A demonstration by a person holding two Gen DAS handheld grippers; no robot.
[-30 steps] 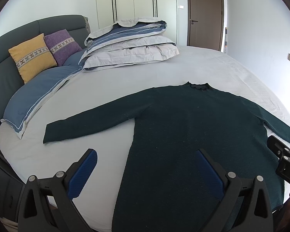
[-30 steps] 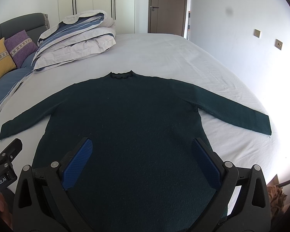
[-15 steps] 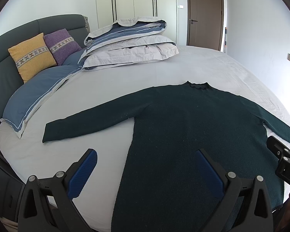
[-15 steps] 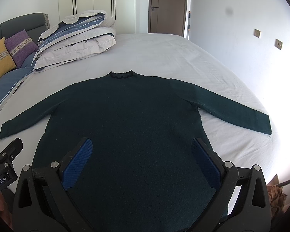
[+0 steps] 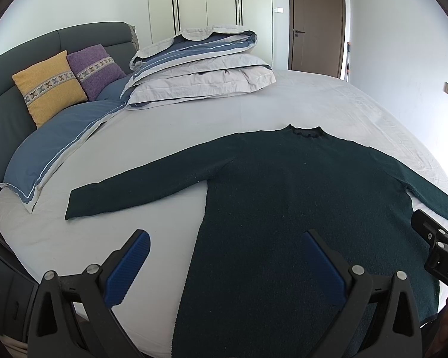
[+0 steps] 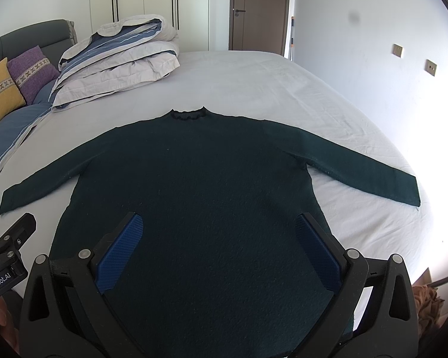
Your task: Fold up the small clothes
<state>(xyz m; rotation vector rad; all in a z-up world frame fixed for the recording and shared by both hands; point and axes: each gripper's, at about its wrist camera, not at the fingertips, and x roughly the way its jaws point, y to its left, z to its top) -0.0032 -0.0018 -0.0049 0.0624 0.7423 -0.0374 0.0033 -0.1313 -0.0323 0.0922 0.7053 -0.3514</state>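
Observation:
A dark green long-sleeved sweater (image 5: 298,203) lies flat on the white bed sheet (image 5: 268,110), collar away from me and both sleeves spread out. It also shows in the right wrist view (image 6: 200,185). My left gripper (image 5: 225,264) is open and empty, held above the sweater's lower left edge. My right gripper (image 6: 219,249) is open and empty above the sweater's lower middle. The left sleeve end (image 5: 83,203) and the right sleeve end (image 6: 403,191) lie free on the sheet.
A folded duvet (image 5: 200,68) lies at the far side of the bed. Yellow (image 5: 47,86) and purple (image 5: 95,68) cushions lean on the grey headboard at the left. A blue pillow (image 5: 53,146) lies below them. The wall is close on the right.

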